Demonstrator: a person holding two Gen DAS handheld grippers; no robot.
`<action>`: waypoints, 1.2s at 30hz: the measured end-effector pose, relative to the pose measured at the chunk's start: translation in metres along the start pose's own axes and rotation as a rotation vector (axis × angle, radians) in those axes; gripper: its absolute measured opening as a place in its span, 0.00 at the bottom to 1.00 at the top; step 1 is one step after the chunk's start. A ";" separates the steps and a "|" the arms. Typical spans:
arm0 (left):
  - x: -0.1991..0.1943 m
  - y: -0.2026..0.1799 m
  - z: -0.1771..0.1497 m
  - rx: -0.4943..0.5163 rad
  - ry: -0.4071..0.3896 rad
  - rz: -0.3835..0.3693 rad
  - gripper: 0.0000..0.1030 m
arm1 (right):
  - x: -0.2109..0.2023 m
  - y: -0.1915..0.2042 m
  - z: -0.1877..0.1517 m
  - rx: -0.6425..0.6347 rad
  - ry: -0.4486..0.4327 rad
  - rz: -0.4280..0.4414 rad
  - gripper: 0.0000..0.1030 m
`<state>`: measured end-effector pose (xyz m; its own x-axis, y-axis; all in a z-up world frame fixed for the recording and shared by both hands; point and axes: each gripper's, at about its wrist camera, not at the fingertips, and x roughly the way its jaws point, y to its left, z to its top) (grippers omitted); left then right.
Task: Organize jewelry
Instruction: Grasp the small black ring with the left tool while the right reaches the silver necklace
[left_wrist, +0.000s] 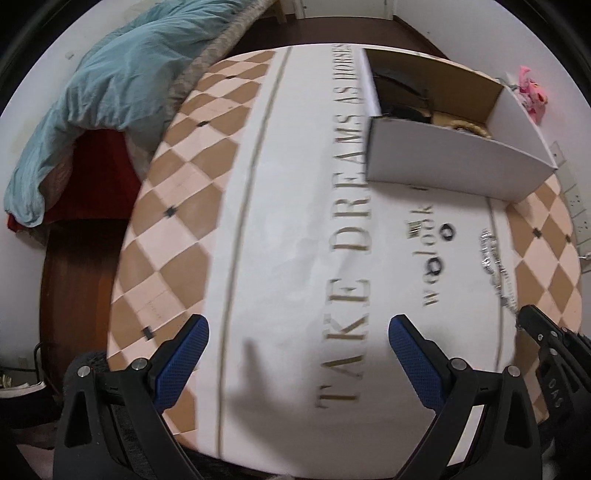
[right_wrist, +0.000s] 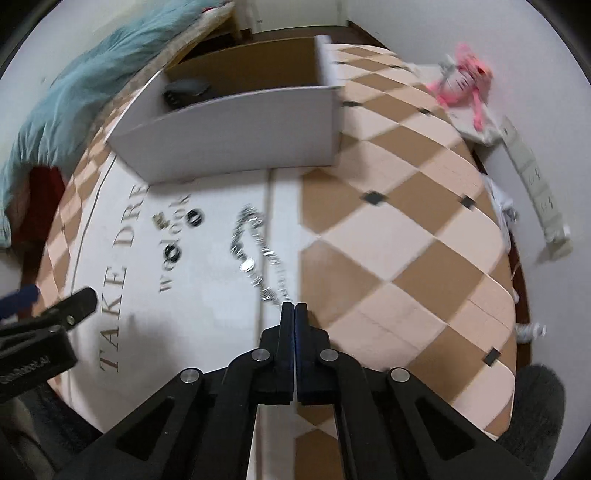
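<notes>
Pinching one end of the sparkly silver chain necklace (right_wrist: 255, 251) with our fully closed right gripper (right_wrist: 294, 306), so it drags boxward; left gripper (left_wrist: 297, 332) hovers wide open, empty, over the white cardboard box (right_wrist: 240, 133) side.

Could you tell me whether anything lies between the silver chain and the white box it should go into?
Nothing visible does. The chain lies on bare mat before the box; the two black rings sit off to its left. Only the box's front wall must be cleared.

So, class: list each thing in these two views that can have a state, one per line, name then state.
left gripper: open, empty
right gripper: shut, at the chain's near end
silver chain: lying loose on the table
cardboard box: open-topped, dark items inside
two black rings: on the table, outside the box
</notes>
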<state>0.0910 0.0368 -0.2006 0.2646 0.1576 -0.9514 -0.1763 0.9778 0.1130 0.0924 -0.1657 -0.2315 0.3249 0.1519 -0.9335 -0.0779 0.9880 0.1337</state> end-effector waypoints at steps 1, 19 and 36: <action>0.001 -0.006 0.003 0.006 -0.001 -0.025 0.97 | -0.003 -0.009 0.002 0.025 -0.001 0.005 0.00; 0.023 -0.067 0.027 0.134 0.005 -0.175 0.10 | -0.011 -0.054 0.033 0.174 0.044 0.177 0.02; 0.024 0.023 0.004 -0.033 0.001 -0.088 0.10 | 0.033 0.064 0.061 -0.185 0.013 -0.064 0.19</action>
<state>0.0972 0.0635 -0.2197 0.2794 0.0714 -0.9575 -0.1832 0.9829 0.0198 0.1558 -0.0953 -0.2337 0.3230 0.0878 -0.9423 -0.2300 0.9731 0.0119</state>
